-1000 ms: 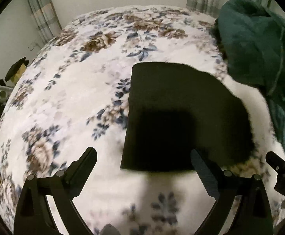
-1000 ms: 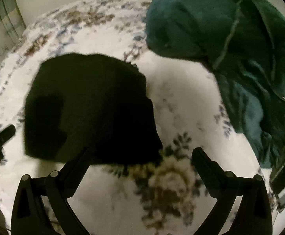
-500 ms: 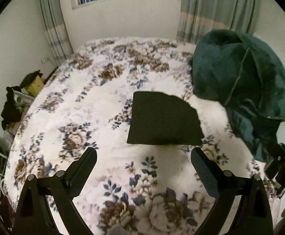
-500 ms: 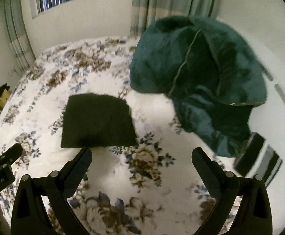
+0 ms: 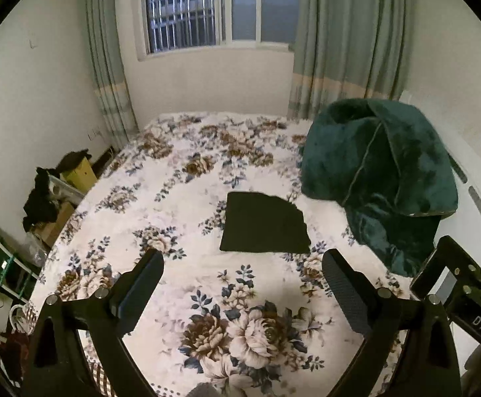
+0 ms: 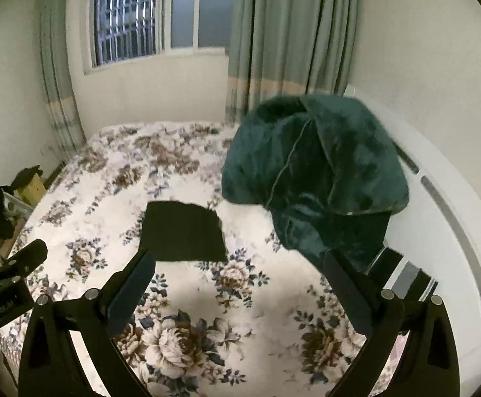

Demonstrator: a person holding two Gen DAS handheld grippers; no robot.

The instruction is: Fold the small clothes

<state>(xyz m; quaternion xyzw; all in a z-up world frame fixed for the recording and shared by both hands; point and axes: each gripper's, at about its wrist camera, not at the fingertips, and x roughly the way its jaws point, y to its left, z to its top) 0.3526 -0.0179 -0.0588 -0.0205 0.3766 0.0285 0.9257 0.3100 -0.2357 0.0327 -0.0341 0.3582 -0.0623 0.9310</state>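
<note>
Now pulled well back from the folded black garment point(image 5: 263, 223), lying flat mid-frame on the floral bedspread point(image 5: 161, 218) beside the green blanket point(image 5: 379, 178); left gripper point(image 5: 242, 284) and right gripper point(image 6: 238, 283) both spread wide, empty; striped object point(image 6: 402, 274) at lower right in right view only.

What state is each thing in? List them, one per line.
Black garment: folded flat on the bed, touched by nothing.
Green blanket: bunched in a heap.
Left gripper: fingers open, empty.
Right gripper: fingers open, empty.
Curtains: drawn aside.
Window: barred; open or shut, cannot tell.
</note>
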